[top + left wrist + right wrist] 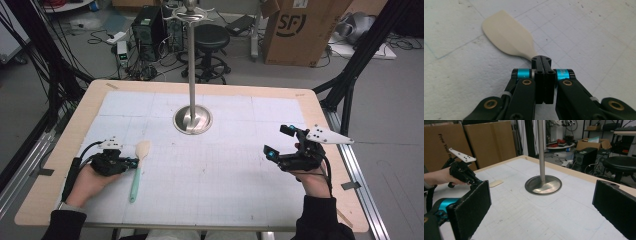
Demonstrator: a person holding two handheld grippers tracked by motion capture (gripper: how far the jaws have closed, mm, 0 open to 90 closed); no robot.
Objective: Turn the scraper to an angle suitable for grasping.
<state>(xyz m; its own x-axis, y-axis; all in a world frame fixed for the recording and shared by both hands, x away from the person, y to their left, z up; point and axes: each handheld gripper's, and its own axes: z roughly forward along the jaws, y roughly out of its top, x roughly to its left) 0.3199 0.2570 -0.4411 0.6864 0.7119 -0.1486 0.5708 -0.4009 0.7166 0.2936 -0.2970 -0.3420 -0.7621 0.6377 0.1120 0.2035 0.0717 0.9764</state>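
1. Lab room, cluttered floor behind: cardboard box point(304, 30), black stool point(212, 37), PC tower point(148, 25), cables. Work surface point(225, 170) was a wood-edged table under a white gridded mat.
2. Steel stand point(192, 118), round base and tall pole with hook ring on top, sat mid-surface toward the far side. Nothing hung on the hooks that showed in the high view.
3. Spatula point(138, 167) lay flat on the mat at the near left, cream blade point(507, 37) pointing away from the person, teal handle toward them.
4. Left tool point(131, 162) was pressed together on the spatula's neck just below the blade; left gripper view showed the jaws clamped with the blade sticking out past the tips.
5. Right tool point(280, 141) hovered at the near right, jaws spread wide, nothing between them, well apart from the spatula; it faced the stand.
6. Step, as I read it: grasp made, lift not yet started — spatula looked flat on the mat.
7. Next move likely needs a clean lift, then carry toward the stand; the hang would need the handle end up at a hook. Grip near the blade leaves a long handle to swing.
8. Containers: none on the surface.
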